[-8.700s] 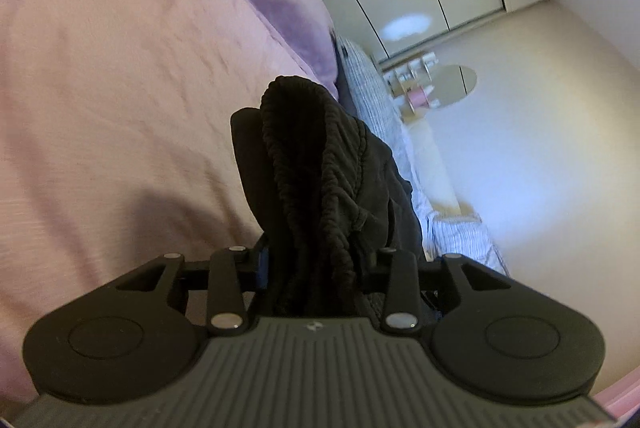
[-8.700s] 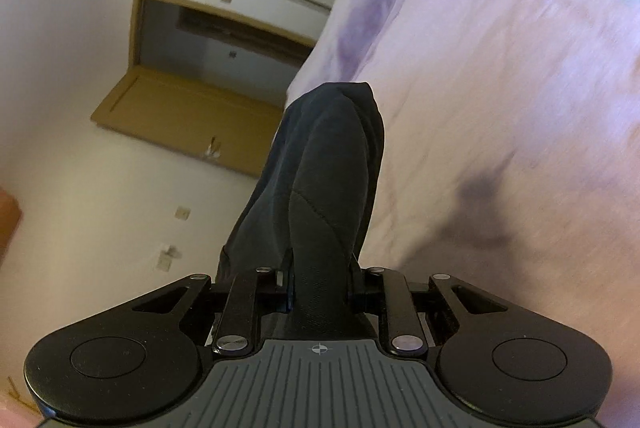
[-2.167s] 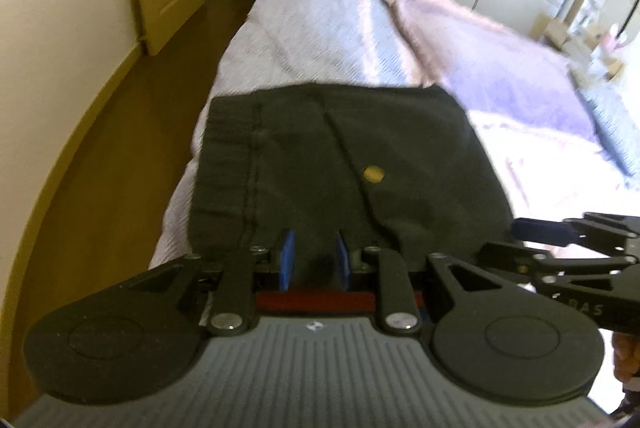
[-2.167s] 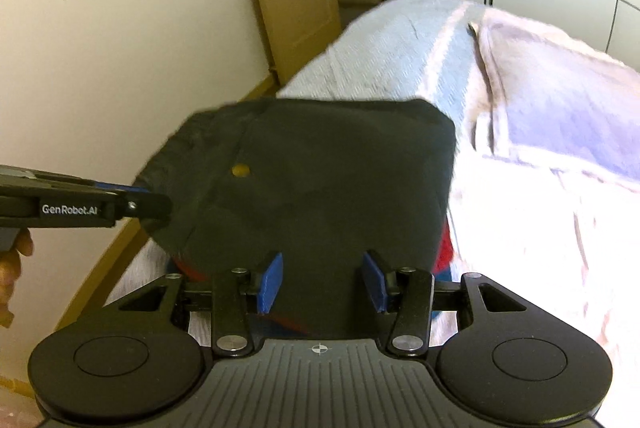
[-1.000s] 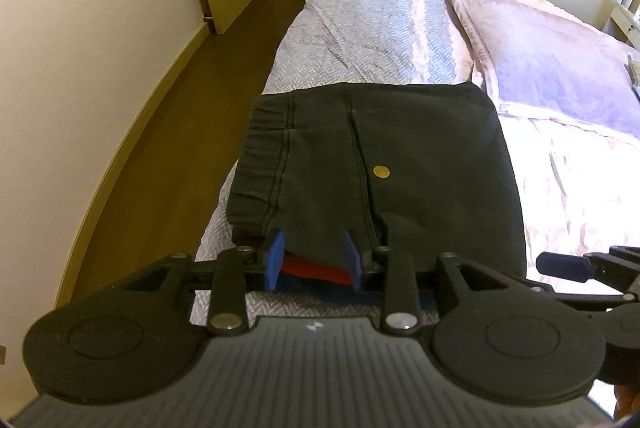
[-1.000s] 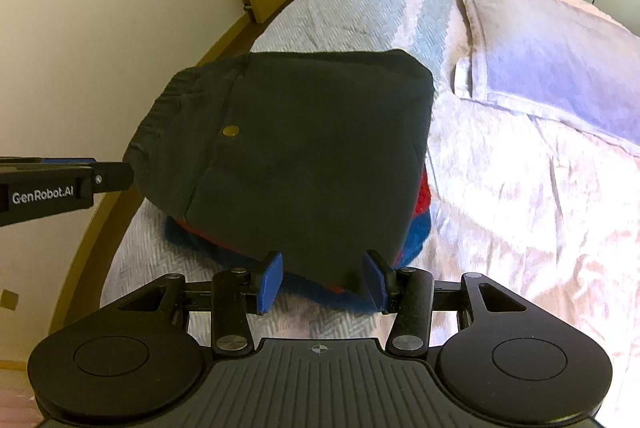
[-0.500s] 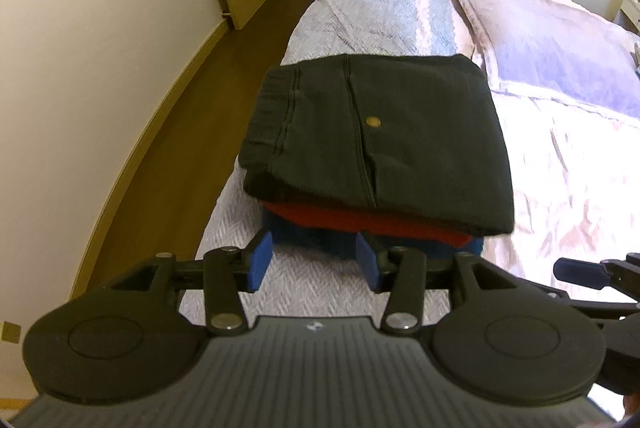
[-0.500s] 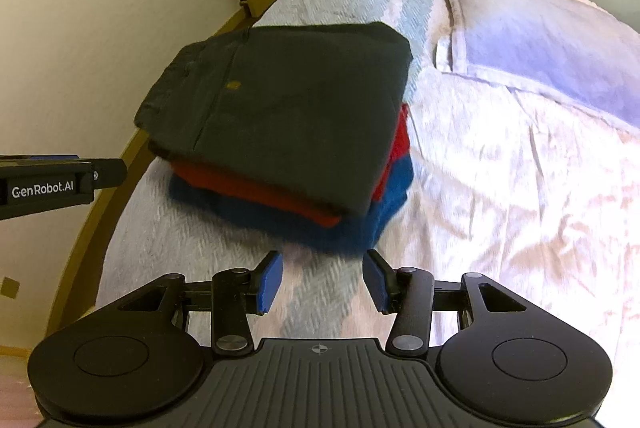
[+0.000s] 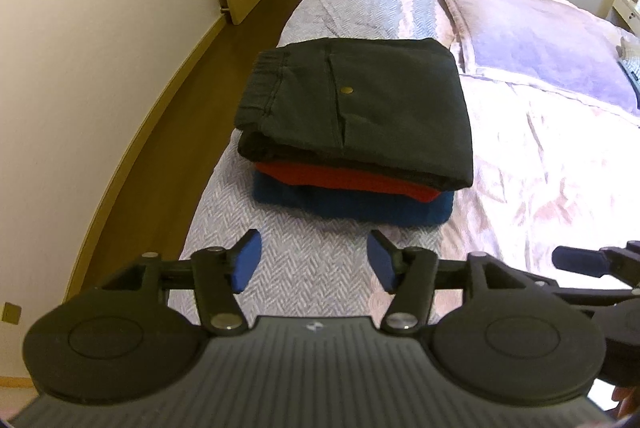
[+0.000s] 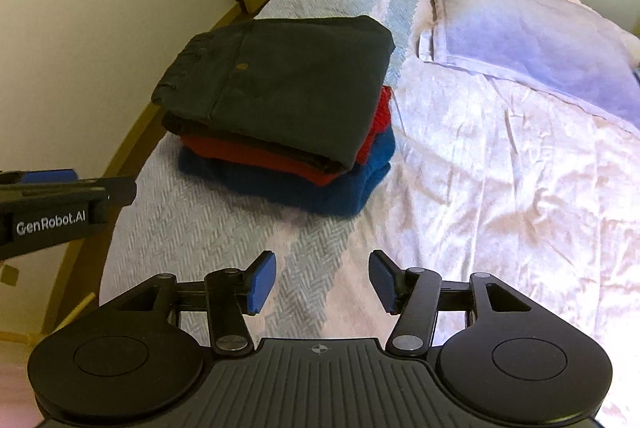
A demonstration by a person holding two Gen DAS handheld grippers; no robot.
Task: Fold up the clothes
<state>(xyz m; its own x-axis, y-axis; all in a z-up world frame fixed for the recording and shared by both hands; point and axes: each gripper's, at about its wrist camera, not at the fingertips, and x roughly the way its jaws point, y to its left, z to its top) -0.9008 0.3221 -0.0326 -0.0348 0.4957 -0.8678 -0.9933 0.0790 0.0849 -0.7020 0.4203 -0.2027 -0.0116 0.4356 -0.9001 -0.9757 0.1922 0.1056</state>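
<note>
Both tongs have drawn back from the stack since a moment ago. Left tongs (image 9: 313,260) and right tongs (image 10: 322,282) hang spread wide, holding nothing. Folded black trousers (image 9: 360,112) lie atop a red garment (image 9: 348,182) and blue garment (image 9: 356,206) near the bed (image 9: 560,156) edge.

Your right wrist view shows only one readable text: "GenRobot.AI" in white letters on the black side of the left gripper (image 10: 64,184), which enters from the left edge. A small crosshair mark sits on the ribbed housing of the right gripper (image 10: 322,282). In your left wrist view, the housing carries a tiny emblem too small to read.
</note>
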